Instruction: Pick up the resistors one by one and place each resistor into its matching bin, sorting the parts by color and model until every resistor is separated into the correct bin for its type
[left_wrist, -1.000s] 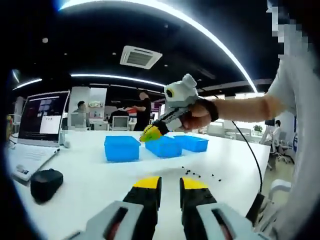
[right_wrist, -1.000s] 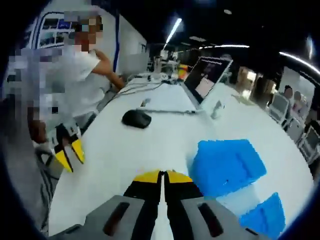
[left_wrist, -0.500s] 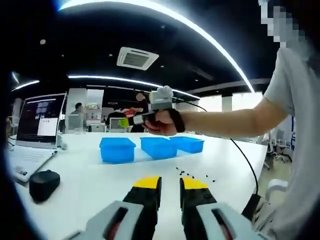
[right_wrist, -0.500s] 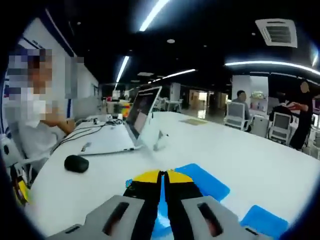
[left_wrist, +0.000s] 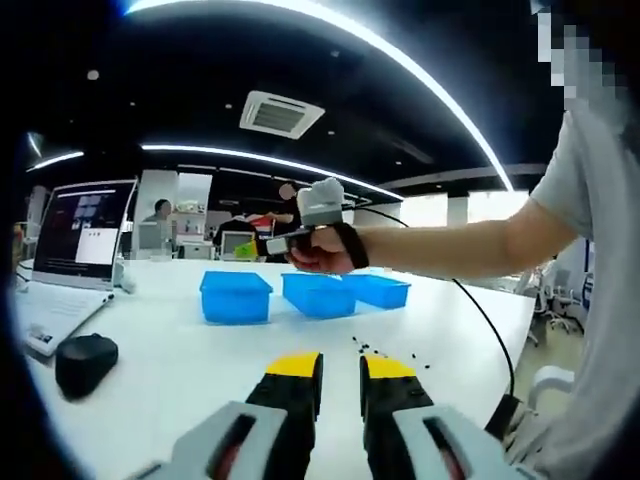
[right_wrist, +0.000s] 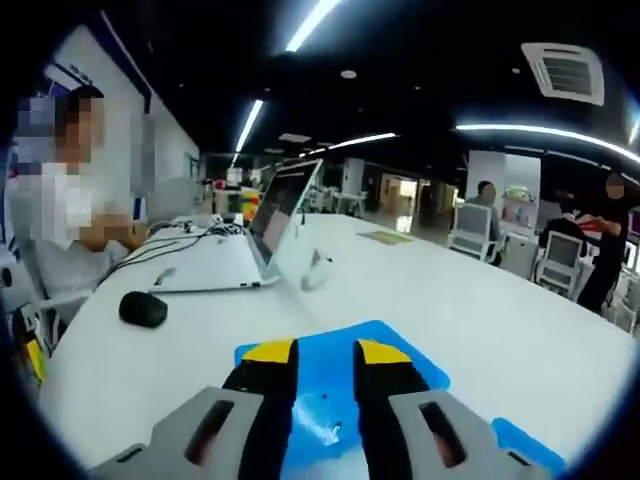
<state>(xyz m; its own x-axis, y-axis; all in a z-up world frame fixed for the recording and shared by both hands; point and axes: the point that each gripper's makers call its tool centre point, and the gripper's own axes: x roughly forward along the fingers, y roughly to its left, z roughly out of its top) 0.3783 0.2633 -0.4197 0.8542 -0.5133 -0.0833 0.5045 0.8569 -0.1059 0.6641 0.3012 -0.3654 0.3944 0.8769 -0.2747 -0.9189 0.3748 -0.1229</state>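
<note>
Evidently a release step. In the right gripper view the right gripper (right_wrist: 325, 360) hangs over a blue bin (right_wrist: 400, 355), jaws spread with a clear gap and nothing visible between them; small specks on the bin floor may be resistors, too small to tell. In the left gripper view the same tool shows at 12 o'clock, held in the person's hand (left_wrist: 320, 250) above the middle bin (left_wrist: 318, 294) of a row of three.

Left gripper (left_wrist: 342, 368) is low at 6 o'clock of its own view, jaws slightly parted, holding nothing, idle over the bare white worktop (left_wrist: 180, 370).

The unsorted resistors (left_wrist: 385, 350) lie as a loose scatter of dark specks on the worktop, just beyond the left jaw tips toward 1 o'clock, near side of the bins. Colour and model cannot be read at this size.

Next move, as I judge it: bring the right gripper back to the scatter, single out one part and pinch it. Parts are tiny and lie close together, so a double pick is the risk.

Surroundings:
- Laptop (left_wrist: 75, 250) at 9 o'clock, mouse (left_wrist: 85, 362) at 8 o'clock; both well apart from the work.
- Cable (left_wrist: 490, 320) trails at 3 o'clock beside the scatter; could snag.
- People sit in the background.
</note>
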